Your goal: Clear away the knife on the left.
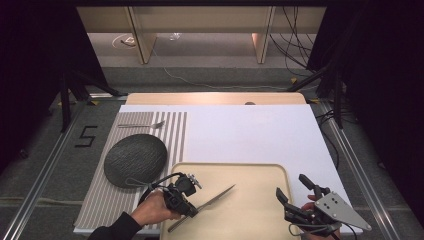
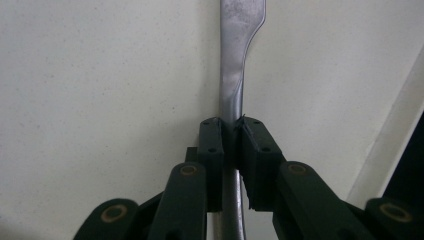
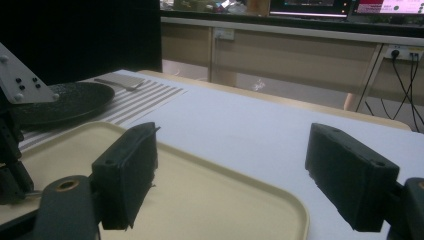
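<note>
Left tongs (image 2: 231,131) clamp knife (image 1: 212,198) mid-handle over tray (image 1: 260,172), blade tip seemingly touching it; right tongs (image 1: 292,189) gape wide, empty, near tray's right rim; thin, smooth handle could pivot or slip if lifted fast.

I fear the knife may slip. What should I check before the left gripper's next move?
1. Left gripper shut on the knife: ok.
2. Grip sits on the handle, not the blade: ok.
3. Knife lies over the tray: ok.
4. Right gripper open and apart from the knife: ok.
5. Plate and fork lie apart from the knife: ok.
6. Grip firmness: cannot tell.
</note>
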Motion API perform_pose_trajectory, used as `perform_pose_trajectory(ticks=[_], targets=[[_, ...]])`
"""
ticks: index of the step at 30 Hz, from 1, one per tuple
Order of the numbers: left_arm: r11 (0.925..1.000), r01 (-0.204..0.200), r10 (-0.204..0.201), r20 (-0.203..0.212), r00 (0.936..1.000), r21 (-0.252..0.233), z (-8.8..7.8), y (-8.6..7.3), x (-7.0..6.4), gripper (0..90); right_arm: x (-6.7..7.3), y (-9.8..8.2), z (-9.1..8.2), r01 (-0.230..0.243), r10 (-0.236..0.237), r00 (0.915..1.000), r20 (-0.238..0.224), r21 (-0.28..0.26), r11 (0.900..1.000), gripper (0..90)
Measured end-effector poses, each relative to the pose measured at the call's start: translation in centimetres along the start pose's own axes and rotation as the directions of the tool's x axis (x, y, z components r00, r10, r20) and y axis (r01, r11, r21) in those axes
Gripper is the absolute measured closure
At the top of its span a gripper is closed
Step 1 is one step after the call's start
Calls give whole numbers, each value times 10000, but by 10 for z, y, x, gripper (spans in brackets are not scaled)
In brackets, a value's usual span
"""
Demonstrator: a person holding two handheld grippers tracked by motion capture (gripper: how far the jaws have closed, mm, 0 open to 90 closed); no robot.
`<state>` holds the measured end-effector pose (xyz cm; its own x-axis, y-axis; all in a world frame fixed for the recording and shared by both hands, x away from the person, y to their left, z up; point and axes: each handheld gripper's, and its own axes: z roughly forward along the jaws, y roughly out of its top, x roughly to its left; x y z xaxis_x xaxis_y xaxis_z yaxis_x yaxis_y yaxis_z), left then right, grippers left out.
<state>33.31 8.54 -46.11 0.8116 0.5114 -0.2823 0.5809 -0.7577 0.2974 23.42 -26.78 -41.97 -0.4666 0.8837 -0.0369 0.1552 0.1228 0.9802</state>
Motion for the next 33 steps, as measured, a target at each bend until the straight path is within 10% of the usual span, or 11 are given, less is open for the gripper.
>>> perform_pose_trajectory(ticks=[9, 19, 26, 33], targets=[[9999, -22, 18, -235, 9997, -131, -2, -1, -1, 810, 0, 0, 0, 4, -4, 10000, -1, 10, 10000, 219], [9967, -278, 279, 2, 9996, -768, -14, -1, -7, 613, -1, 0, -1, 12, -12, 10000, 5, -2, 10000, 219], [9846, -565, 508, -388, 9980, -1652, -22, 0, -17, 435, -1, 0, -1, 8, -8, 10000, 11, -7, 10000, 219], [9632, -1367, 1289, -490, 9905, -2315, -17, 2, -30, 442, -1, 0, -1, 31, -31, 10000, 1, -14, 10000, 219]])
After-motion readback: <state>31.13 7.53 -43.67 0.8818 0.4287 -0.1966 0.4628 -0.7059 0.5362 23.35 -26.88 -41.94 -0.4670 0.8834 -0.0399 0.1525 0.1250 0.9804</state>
